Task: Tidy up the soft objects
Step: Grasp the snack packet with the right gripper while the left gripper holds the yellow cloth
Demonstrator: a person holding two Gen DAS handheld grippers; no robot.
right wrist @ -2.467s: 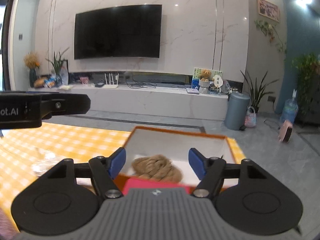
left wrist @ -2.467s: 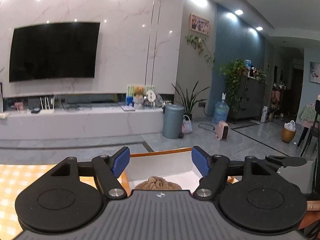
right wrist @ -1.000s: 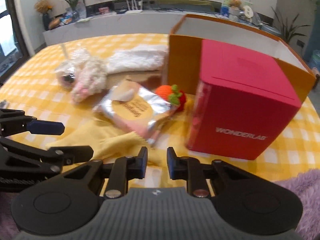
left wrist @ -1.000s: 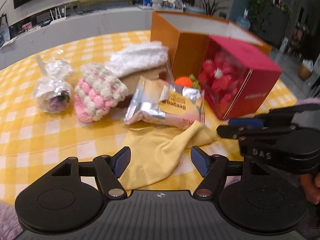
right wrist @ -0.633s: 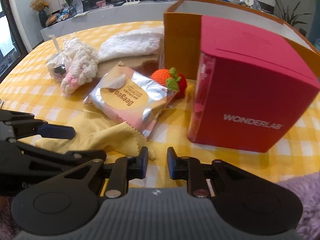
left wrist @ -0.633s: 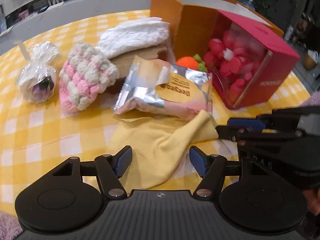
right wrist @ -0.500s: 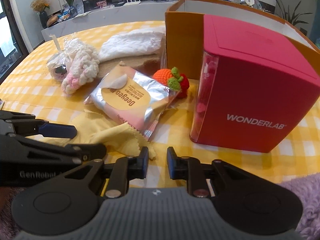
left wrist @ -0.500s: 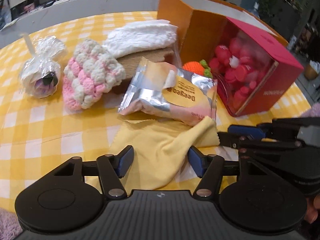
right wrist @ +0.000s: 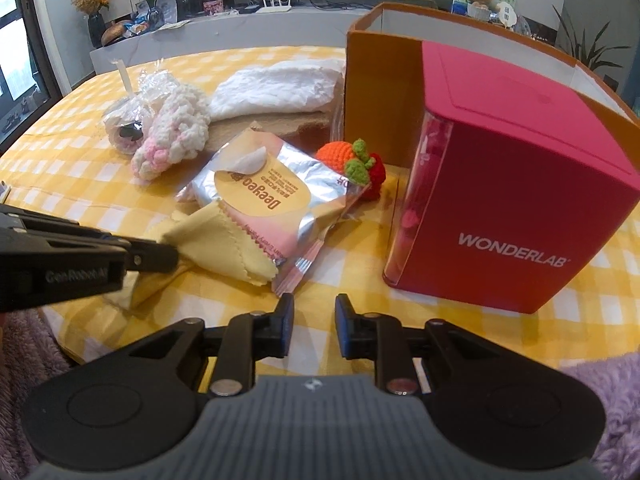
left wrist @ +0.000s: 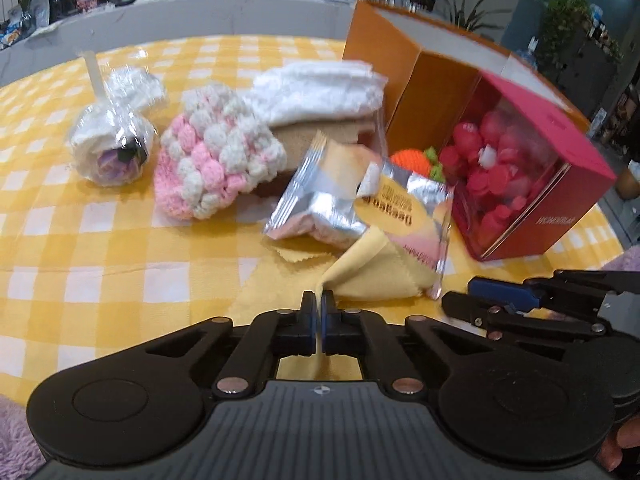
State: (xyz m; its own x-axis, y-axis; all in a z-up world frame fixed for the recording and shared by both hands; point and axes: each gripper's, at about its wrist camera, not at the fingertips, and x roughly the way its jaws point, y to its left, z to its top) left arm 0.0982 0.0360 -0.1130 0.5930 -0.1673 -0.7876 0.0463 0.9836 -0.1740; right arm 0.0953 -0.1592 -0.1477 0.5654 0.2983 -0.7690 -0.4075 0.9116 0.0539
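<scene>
Yellow-and-white checked cloth covers the desk (right wrist: 80,168), and nearly everything on it sits toward the far right. White capitals on the red box (right wrist: 516,216) read "WONDERLAB"; its clear side, seen from the left wrist, shows red pieces inside. "Deeyeo" is printed on the yellow oval of the silver snack packet (right wrist: 264,196), and smaller print beneath is too fine to read. "GenRobot.AI" runs along the arm of the left gripper (left wrist: 319,303).

That left gripper has just closed, and its jaws now pinch a raised fold of the yellow cloth (left wrist: 368,276), which lies at the near edge with one corner tucked against the packet. The right gripper (right wrist: 314,320) hovers over bare checked cloth in front of the red box, jaws narrowly apart with nothing between them.

Behind the packet lie a pink-and-white crocheted piece (left wrist: 216,164), a white fluffy towel (left wrist: 320,92) stacked on a tan one, a cellophane-wrapped item (left wrist: 110,146) with a white stick, and an orange, green and red crocheted toy (right wrist: 352,164) touching the packet's far side. An open orange box (right wrist: 376,92) stands upright behind the red box.

Beyond the desk, a long low pale counter carries a router, plants and a small teddy bear. Open desk stretches to the left; the near edge curves just beneath both grippers, with purple fleece at the lower corners.
</scene>
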